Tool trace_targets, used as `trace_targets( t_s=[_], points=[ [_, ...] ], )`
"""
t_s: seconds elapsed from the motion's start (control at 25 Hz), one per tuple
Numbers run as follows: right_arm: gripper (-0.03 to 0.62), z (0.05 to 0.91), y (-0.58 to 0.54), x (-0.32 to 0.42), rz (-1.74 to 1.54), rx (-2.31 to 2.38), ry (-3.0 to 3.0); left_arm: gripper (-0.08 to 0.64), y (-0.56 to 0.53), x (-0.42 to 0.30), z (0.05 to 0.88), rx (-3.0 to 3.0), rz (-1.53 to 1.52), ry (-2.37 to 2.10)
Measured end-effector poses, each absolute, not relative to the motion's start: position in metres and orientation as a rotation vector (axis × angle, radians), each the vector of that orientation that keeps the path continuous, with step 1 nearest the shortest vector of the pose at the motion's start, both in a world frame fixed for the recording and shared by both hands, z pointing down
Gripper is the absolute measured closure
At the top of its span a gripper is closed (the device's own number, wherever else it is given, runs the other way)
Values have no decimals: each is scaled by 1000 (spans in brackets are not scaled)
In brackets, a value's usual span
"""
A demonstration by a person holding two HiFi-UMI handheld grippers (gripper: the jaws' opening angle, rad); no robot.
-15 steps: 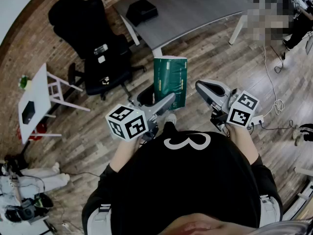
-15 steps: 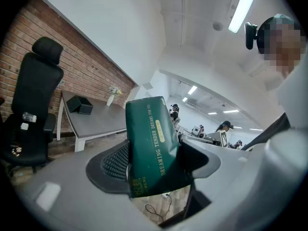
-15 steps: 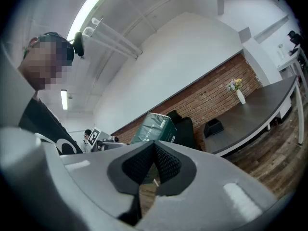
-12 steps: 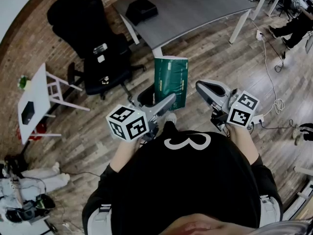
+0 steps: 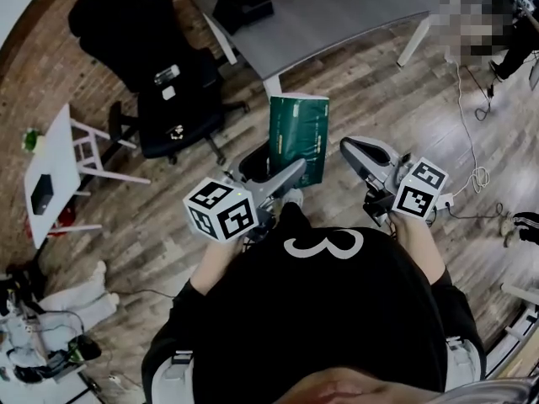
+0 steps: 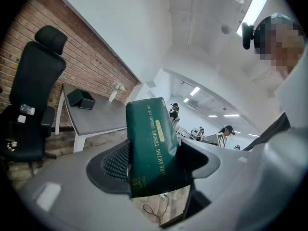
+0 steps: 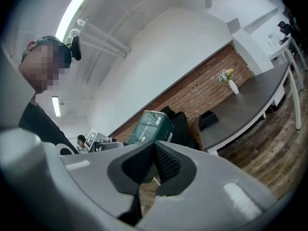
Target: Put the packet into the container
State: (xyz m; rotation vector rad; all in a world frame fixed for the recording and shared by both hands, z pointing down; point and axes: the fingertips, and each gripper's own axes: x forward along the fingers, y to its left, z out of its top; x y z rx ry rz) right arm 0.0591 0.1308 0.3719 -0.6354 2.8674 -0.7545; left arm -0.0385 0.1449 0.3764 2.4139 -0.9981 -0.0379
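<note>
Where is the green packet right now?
Centre of the head view: the green packet is clamped in the left hand-held gripper, beside the dark container on the floor, in front of the grey table.

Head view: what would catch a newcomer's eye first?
The tall green packet stands out at centre, clamped in the left tool. A dark container sits just beside its lower end, and the right tool to the right is shut and empty.

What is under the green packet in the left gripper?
In the head view, a black container on the wooden floor shows beside its lower end. The packet and left gripper cover most of it.
</note>
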Motion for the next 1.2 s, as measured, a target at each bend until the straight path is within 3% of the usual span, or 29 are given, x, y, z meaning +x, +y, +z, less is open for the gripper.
trace_targets(
  t_s=[0.28, 1.2],
  points=[
    [592, 369, 43, 19, -891, -667, 2840, 212, 57, -81, 371, 2336, -58, -958],
    [591, 337, -66, -28, -739, -758, 2813, 212, -68, -140, 338, 2407, -148, -912]
  ],
)
